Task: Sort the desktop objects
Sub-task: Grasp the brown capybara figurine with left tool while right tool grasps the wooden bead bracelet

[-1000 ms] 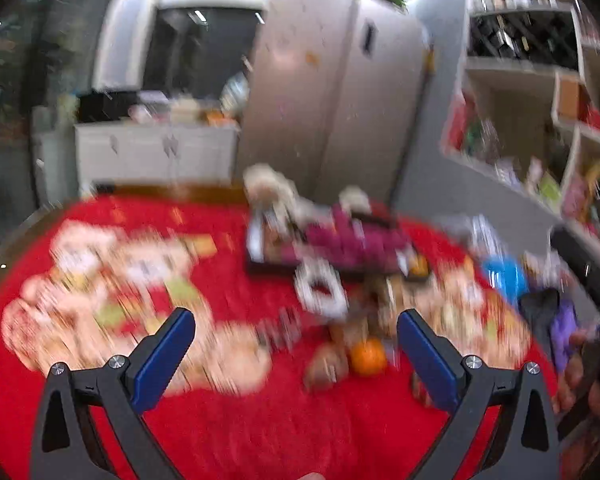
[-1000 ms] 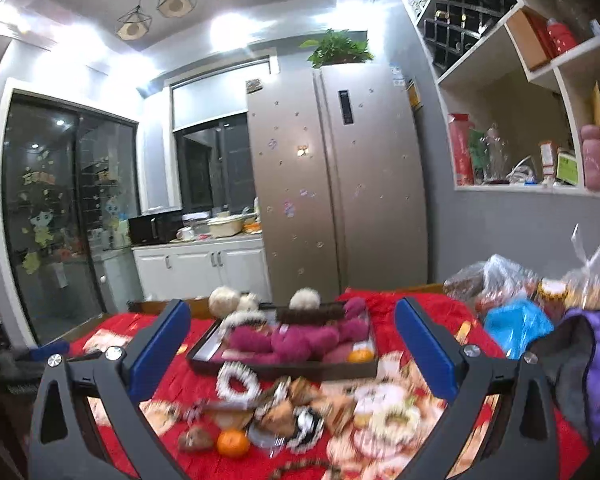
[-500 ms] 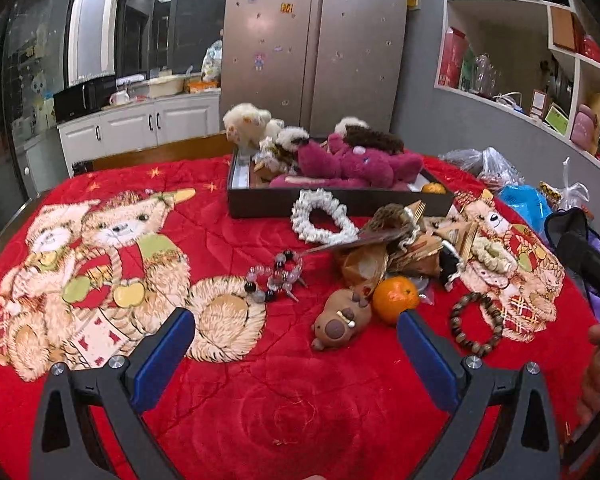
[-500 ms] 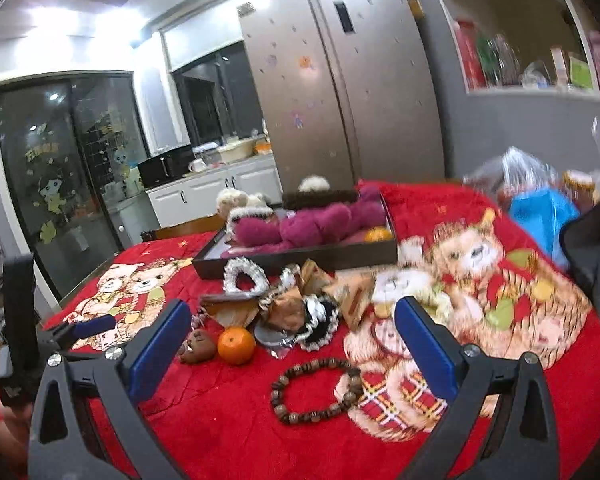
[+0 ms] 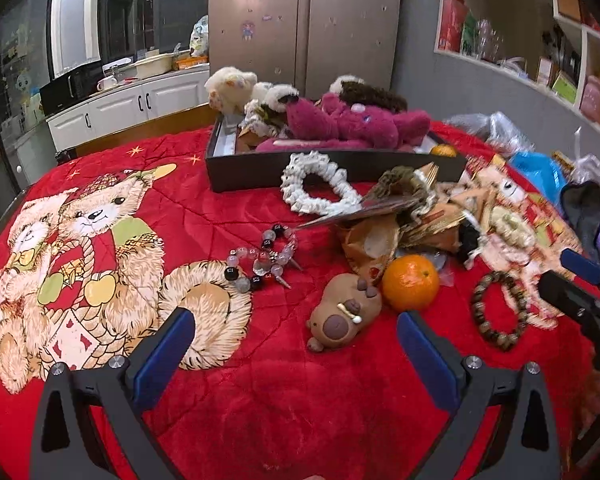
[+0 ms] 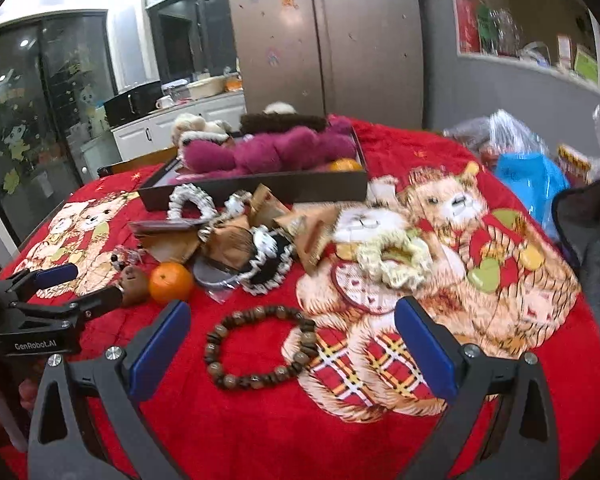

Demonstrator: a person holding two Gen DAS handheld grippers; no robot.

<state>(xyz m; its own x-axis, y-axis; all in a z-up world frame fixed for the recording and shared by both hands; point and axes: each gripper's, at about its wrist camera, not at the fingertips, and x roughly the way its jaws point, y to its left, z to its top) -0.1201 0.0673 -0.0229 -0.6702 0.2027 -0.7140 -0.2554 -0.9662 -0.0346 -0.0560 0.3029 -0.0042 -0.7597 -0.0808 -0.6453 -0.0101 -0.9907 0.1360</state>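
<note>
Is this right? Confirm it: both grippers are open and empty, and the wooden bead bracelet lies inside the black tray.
Not quite. The wooden bead bracelet lies on the red cloth before the right gripper, outside the black tray, per the right wrist view. Both grippers, left gripper included, are open and empty.

We see a brown capybara toy (image 5: 345, 316) lying on its side on the red blanket (image 5: 284, 400), and an orange (image 5: 410, 282) touches it at its 2 o'clock. A dark wooden bead bracelet (image 5: 496, 310) lies flat at 3 o'clock from the orange. A glass and black bead bracelet (image 5: 262, 256) lies at 10 o'clock from the toy. A white frilly scrunchie (image 5: 318, 188) leans against the black tray (image 5: 252, 168), which holds a magenta plush bear (image 5: 352, 124), some other plush toys and a second orange (image 5: 443, 149). A cream scrunchie (image 6: 392, 258) lies at 1 o'clock from the wooden bracelet.
</note>
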